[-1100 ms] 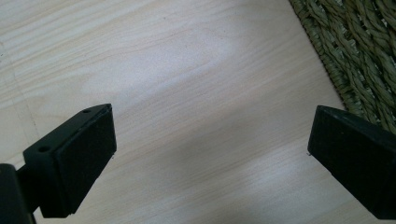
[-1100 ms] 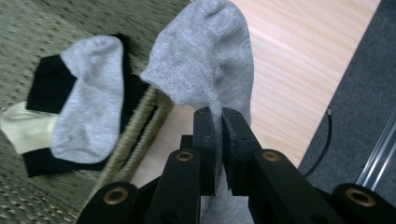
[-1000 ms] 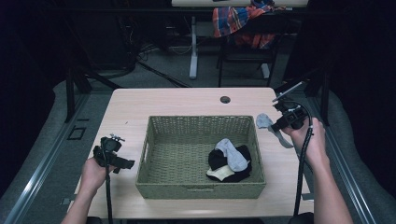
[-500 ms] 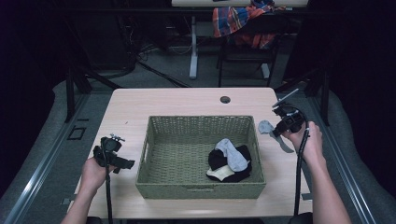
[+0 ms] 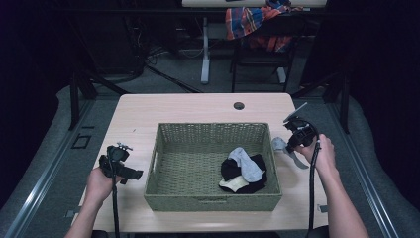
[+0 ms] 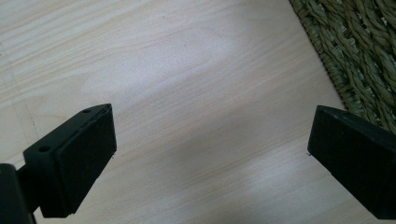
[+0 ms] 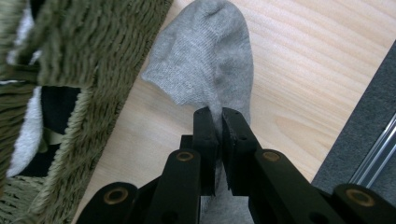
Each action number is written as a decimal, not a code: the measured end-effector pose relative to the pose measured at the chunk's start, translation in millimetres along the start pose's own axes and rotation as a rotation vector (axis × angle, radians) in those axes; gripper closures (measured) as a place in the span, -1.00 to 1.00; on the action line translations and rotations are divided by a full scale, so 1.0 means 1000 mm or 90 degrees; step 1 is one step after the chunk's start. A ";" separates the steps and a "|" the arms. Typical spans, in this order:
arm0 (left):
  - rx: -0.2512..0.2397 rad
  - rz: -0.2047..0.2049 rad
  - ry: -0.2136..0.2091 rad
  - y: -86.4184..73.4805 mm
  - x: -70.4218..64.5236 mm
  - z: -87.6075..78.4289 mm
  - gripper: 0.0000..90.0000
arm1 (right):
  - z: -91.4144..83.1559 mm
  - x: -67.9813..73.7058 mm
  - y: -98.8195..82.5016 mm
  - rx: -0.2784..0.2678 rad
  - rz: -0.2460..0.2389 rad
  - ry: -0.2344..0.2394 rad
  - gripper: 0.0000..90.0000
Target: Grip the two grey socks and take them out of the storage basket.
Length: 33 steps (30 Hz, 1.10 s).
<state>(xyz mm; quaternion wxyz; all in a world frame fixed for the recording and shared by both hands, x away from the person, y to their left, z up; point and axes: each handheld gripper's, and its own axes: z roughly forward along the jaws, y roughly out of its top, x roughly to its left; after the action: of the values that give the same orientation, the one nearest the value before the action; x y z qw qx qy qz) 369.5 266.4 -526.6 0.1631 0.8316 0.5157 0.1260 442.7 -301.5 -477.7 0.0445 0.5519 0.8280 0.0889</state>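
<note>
On the table (image 5: 148,109), right tongs (image 7: 218,122) pinch a grey sock (image 7: 210,60) beside the basket (image 5: 213,201), seemingly for dropping in; left tongs (image 6: 210,154) gape empty.

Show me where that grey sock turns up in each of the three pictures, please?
High view: the grey sock hangs at the right claw, just right of the basket.
Left gripper view: not in it; table wood and a basket corner.
Right gripper view: the sock fills the upper centre, pinched by the right claw.
Shared landmark: the woven basket, beside the sock.
</note>
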 end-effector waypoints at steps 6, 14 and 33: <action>0.000 0.000 -0.001 0.000 0.000 0.000 -0.97 | 0.010 -0.006 -0.001 0.018 0.006 0.004 0.89; 0.000 0.001 0.000 0.000 0.000 0.001 -0.97 | 0.023 -0.010 -0.002 0.029 0.017 0.001 0.89; 0.003 0.001 -0.001 0.000 0.000 0.001 -0.97 | 0.038 -0.015 -0.003 0.076 0.010 0.013 0.87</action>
<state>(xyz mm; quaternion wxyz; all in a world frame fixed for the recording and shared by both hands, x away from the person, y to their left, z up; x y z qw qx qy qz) 369.6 265.9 -527.1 0.1612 0.8326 0.5151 0.1245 452.6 -312.5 -516.2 0.0022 0.5588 0.8281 0.0451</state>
